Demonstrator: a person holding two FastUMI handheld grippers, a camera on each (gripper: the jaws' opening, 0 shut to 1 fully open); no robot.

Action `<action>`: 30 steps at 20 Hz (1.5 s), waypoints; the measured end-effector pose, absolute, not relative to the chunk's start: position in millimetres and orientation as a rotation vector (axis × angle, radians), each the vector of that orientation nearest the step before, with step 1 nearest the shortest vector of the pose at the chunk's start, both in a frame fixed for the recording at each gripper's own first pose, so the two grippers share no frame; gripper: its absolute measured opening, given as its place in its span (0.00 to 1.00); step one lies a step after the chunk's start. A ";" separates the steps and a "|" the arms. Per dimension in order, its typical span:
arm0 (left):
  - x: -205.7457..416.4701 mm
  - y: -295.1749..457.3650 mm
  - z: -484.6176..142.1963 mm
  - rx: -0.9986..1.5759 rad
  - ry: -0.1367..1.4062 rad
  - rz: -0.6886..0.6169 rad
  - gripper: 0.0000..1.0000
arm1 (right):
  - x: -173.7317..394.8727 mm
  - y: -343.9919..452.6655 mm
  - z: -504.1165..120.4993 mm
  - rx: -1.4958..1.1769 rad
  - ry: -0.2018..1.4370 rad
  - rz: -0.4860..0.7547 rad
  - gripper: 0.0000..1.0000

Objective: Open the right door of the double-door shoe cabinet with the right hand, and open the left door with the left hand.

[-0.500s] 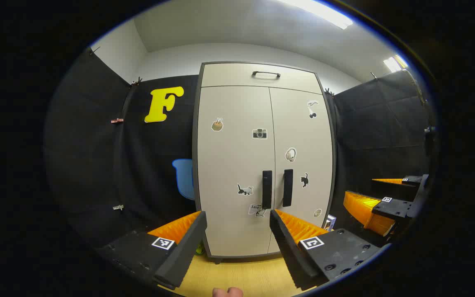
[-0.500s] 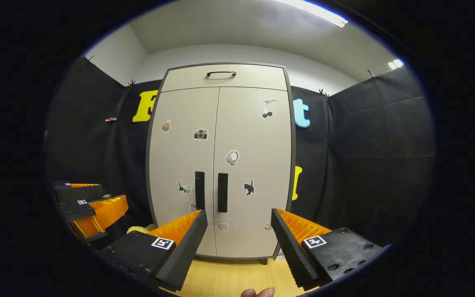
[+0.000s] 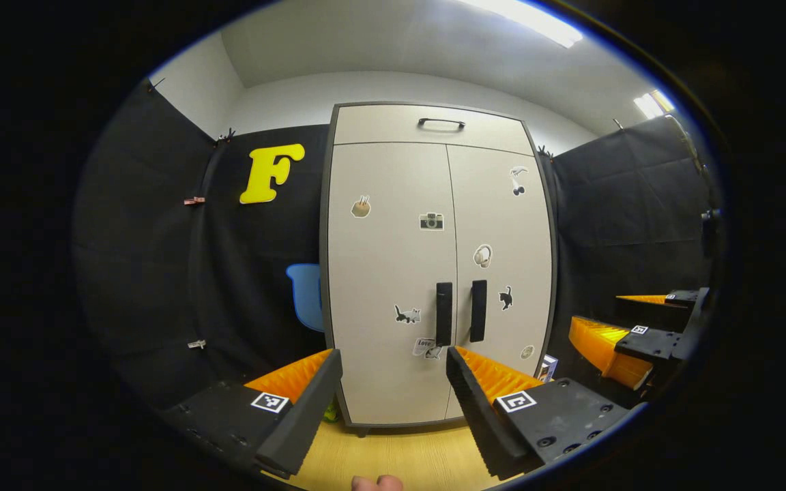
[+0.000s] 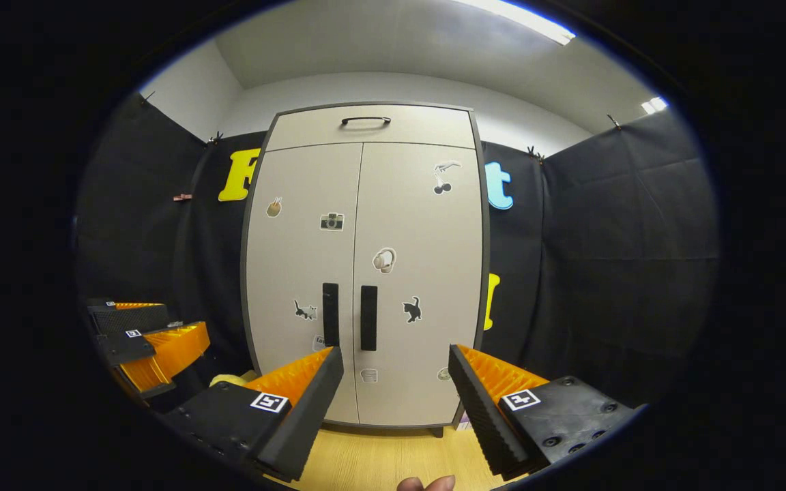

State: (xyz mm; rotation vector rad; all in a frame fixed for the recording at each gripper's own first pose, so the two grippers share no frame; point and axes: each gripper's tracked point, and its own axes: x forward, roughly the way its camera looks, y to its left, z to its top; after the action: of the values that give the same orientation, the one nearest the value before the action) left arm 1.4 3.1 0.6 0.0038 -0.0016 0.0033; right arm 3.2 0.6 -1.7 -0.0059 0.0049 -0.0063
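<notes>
Tall beige double-door shoe cabinet (image 3: 434,273) sits dead centre of both views, both doors closed; left gripper (image 3: 393,395) and right gripper (image 4: 396,399) at the bottom, fingers spread wide, holding nothing, well short of the black vertical handles (image 4: 348,317).

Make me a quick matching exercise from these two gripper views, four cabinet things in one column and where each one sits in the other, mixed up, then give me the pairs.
1. camera sticker
2. headphones sticker
3. curved handle
4. right tool

A. top drawer panel
B. open, short of the doors
C. left door, upper part
D. right door, above its handle

Pairs: 1-C, 2-D, 3-A, 4-B
</notes>
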 end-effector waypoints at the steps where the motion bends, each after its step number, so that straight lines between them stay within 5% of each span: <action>1: 1.3 3.4 0.6 0.003 -0.002 0.004 0.95 | 3.2 1.2 -2.2 -0.004 0.007 -0.005 0.98; 13: 4.9 9.3 -8.0 0.014 0.007 0.009 0.95 | 34.0 13.7 0.8 0.021 -0.002 0.037 0.97; 30: 24.1 33.0 -40.9 -0.013 0.060 0.015 0.95 | 231.7 36.2 -56.3 0.088 0.058 0.000 0.99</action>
State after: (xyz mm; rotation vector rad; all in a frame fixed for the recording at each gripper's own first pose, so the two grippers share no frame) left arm 24.1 33.0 -40.9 -0.0135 0.0602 0.0149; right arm 231.7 36.2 -56.3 0.0877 0.0583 0.0003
